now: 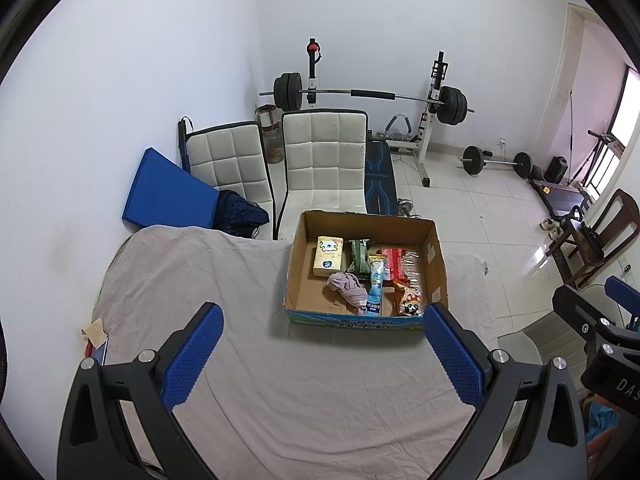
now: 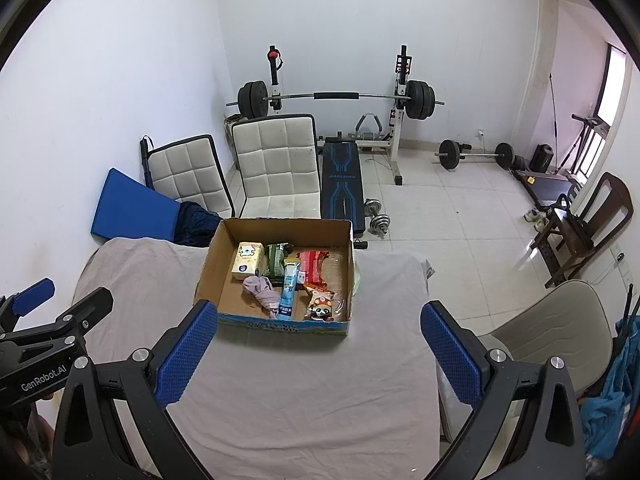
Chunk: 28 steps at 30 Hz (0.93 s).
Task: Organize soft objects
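Observation:
An open cardboard box [image 1: 434, 264] [image 2: 210, 264] sits at the far side of the cloth-covered table [image 1: 240, 360] [image 2: 312, 392]. Inside lie a yellow tissue pack [image 1: 329, 257] [image 2: 248, 266], a crumpled pink cloth [image 1: 347, 286] [image 2: 262, 290], a green packet [image 1: 359, 256], a light-blue packet [image 1: 376, 284] [image 2: 289, 290], a red packet [image 1: 394, 262] [image 2: 314, 266] and a raccoon-print snack bag [image 1: 410, 300] [image 2: 320, 306]. My left gripper [image 1: 322, 354] is open and empty, short of the box. My right gripper [image 2: 318, 354] is open and empty, also short of the box.
Two white padded chairs [image 1: 324, 160] [image 2: 276, 164] stand behind the table. A blue mat [image 1: 166, 190] leans on the left wall. A barbell rack [image 1: 368, 96], a bench and dumbbells fill the floor beyond. A beige chair [image 2: 552, 320] stands right of the table.

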Available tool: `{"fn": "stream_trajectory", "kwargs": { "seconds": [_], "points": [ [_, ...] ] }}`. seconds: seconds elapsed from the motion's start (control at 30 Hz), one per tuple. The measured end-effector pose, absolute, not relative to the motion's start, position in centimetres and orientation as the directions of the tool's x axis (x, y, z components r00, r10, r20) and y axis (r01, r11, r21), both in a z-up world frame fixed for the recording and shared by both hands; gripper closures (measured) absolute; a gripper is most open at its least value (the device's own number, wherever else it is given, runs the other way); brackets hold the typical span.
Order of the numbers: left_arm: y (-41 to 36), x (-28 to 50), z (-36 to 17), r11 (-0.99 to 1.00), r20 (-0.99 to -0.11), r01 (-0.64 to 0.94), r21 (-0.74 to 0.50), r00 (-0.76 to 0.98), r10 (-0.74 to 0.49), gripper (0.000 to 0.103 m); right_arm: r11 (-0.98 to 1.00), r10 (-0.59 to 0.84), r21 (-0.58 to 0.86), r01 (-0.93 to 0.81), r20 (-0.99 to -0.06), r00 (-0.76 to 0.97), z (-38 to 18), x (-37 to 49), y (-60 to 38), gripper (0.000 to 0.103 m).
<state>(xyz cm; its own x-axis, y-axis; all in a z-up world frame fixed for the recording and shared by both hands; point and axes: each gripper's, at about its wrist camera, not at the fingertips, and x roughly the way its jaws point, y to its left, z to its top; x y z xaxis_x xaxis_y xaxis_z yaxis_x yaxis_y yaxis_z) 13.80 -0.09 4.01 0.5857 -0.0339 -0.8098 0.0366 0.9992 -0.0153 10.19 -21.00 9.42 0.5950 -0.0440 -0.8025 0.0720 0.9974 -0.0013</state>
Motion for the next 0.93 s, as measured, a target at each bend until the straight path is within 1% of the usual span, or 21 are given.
{"fn": "stream_trajectory", "kwargs": {
  "seconds": [0.93],
  "points": [
    [-0.35,13.77,4.08,0.999,-0.808,0.041,-0.014,0.589,-0.036,0.0,0.997,-0.045,0.002,0.077,-0.799,0.599,9.97,9.94,-21.03,0.0]
  ]
}}
